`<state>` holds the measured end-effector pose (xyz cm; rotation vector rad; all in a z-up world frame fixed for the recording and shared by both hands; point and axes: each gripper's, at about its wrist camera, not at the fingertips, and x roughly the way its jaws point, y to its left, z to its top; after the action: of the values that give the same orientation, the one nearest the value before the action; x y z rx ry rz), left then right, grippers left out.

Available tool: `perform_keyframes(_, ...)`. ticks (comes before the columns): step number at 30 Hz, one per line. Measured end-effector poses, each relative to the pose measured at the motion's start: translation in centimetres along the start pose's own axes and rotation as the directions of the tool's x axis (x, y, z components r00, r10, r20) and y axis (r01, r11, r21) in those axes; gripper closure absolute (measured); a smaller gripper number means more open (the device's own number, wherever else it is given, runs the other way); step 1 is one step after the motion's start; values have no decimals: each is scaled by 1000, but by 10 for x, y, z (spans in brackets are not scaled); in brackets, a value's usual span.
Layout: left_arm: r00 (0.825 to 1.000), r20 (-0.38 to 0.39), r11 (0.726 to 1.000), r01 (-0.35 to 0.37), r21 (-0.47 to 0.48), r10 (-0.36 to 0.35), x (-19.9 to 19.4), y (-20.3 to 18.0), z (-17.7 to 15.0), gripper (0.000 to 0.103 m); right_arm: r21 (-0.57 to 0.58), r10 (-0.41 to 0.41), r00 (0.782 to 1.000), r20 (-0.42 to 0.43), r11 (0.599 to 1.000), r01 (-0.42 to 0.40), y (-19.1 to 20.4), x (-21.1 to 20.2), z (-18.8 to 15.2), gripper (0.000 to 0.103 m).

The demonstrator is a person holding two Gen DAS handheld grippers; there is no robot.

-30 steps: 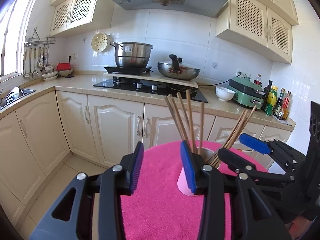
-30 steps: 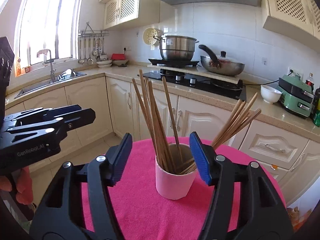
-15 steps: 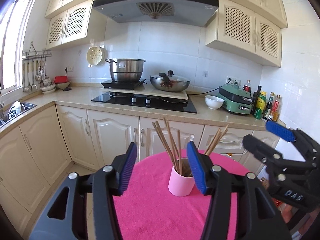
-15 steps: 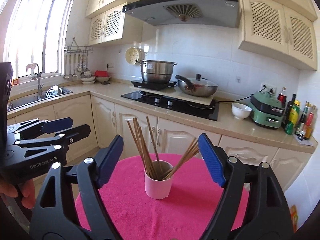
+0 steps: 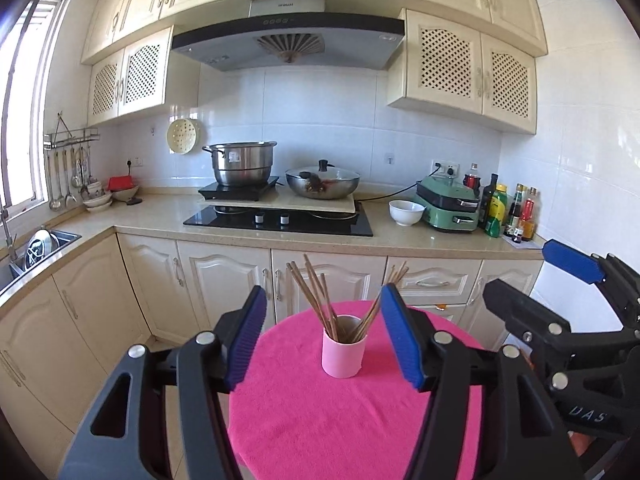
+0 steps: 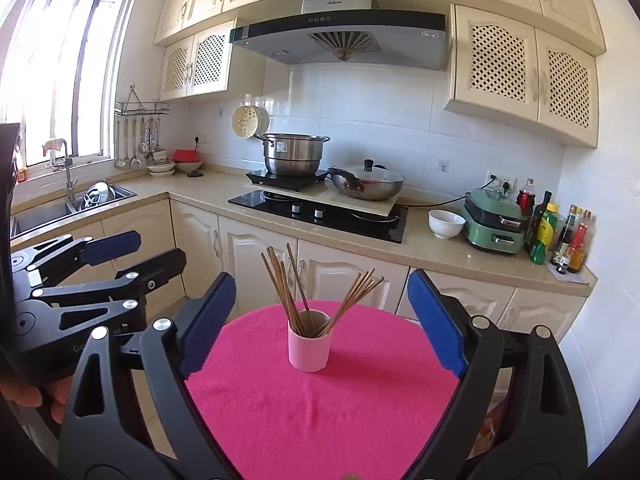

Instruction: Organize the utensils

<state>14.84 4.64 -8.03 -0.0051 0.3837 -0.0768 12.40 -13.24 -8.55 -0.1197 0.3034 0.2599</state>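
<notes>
A pink cup [image 5: 344, 357] [image 6: 309, 350] stands on a round table under a pink cloth [image 5: 340, 424] [image 6: 320, 408]. Several wooden chopsticks [image 5: 320, 300] [image 6: 292, 292] stick out of it in two fanned bunches. My left gripper [image 5: 323, 334] hangs well back from the cup, its jaws opening with nothing between them. My right gripper [image 6: 320, 320] is likewise back from the cup, jaws opening wide and empty. Each gripper shows at the other view's edge: the right gripper [image 5: 560, 300] and the left gripper [image 6: 120, 256].
Behind the table runs a kitchen counter [image 5: 400, 236] with a hob, a steel pot [image 5: 242, 162], a lidded wok [image 5: 322, 184], a white bowl [image 5: 406, 212], a green appliance and bottles. A sink [image 6: 68, 204] lies at the left under the window.
Both grippers have pulled back and up from the cup, which now looks small and far. Both pairs of jaws have spread wider. The chopsticks stay in the cup.
</notes>
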Motion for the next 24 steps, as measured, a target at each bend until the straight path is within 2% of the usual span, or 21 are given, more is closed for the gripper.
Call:
perform_keyframes(7, 1000, 3, 1000, -8, 27, 8, -41, -14, 15, 42, 20, -16, 1000, -26, 1000, 16, -9, -35, 9, 15)
perform_keyframes(11, 999, 32, 1000, -24, -3, 24, -68, -18, 20, 41, 37, -20, 999, -36, 999, 21, -15, -55, 14, 14)
perform_keyframes(15, 998, 53, 999, -44, 8, 44, -96, -29, 23, 39, 39, -1, 1000, -27, 999, 2, -19, -75, 16, 14)
perform_keyframes(20, 991, 80, 994, -106, 31, 103, -129, -52, 21, 38, 52, 42, 999, -2, 998, -42, -24, -105, 16, 13)
perform_keyframes(24, 988, 80, 991, -133, 11, 132, -156, -71, 18, 38, 53, 64, 998, -13, 997, -63, -32, -131, 15, 13)
